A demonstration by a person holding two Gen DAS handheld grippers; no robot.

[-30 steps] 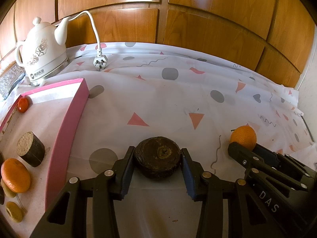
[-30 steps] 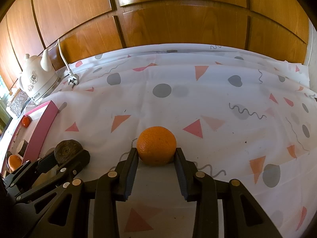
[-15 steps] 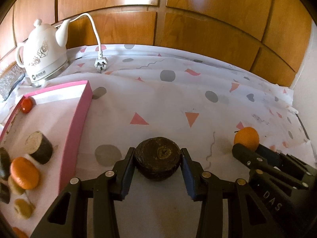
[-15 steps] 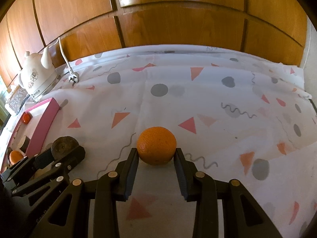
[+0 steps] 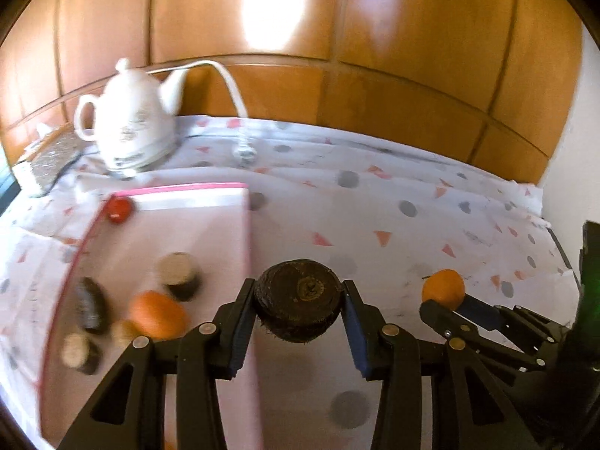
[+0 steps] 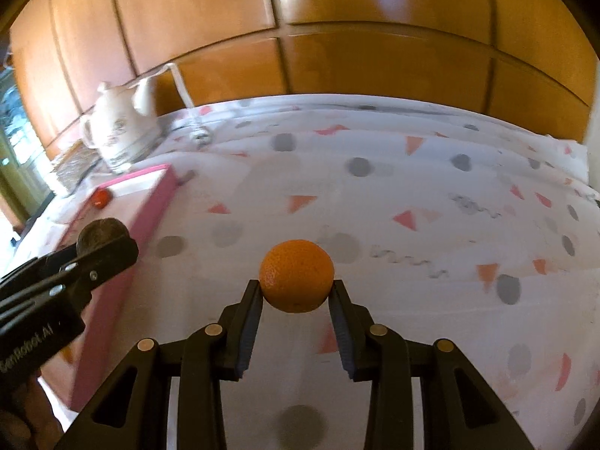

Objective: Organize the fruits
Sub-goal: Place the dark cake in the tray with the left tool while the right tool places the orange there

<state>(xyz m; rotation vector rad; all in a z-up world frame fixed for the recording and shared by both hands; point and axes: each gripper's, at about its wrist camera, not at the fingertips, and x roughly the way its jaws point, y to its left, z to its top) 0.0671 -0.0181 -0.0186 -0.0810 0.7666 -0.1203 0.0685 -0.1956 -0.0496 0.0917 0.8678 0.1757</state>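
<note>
My left gripper [image 5: 298,302] is shut on a dark brown round fruit [image 5: 298,300] and holds it in the air just right of the pink-rimmed tray [image 5: 245,225]. In the right wrist view that same brown fruit [image 6: 101,230] shows at the left, above the tray's pink wall [image 6: 150,210]. My right gripper [image 6: 296,292] is shut on an orange [image 6: 296,275], lifted over the patterned cloth. The orange [image 5: 442,287] also appears at the right of the left wrist view. In the tray lie an orange fruit [image 5: 157,315], a small red fruit [image 5: 120,206] and several dark pieces.
A white kettle [image 5: 131,127] with a cord and plug [image 5: 243,152] stands at the back left beyond the tray. Wooden panels [image 6: 337,37] close off the far side. The cloth [image 6: 412,187] with triangles and dots covers the surface to the right.
Both grippers have risen and moved left toward the tray, each still gripping its fruit. The left gripper now hangs by the tray's right rim, and more of the tray's contents show.
</note>
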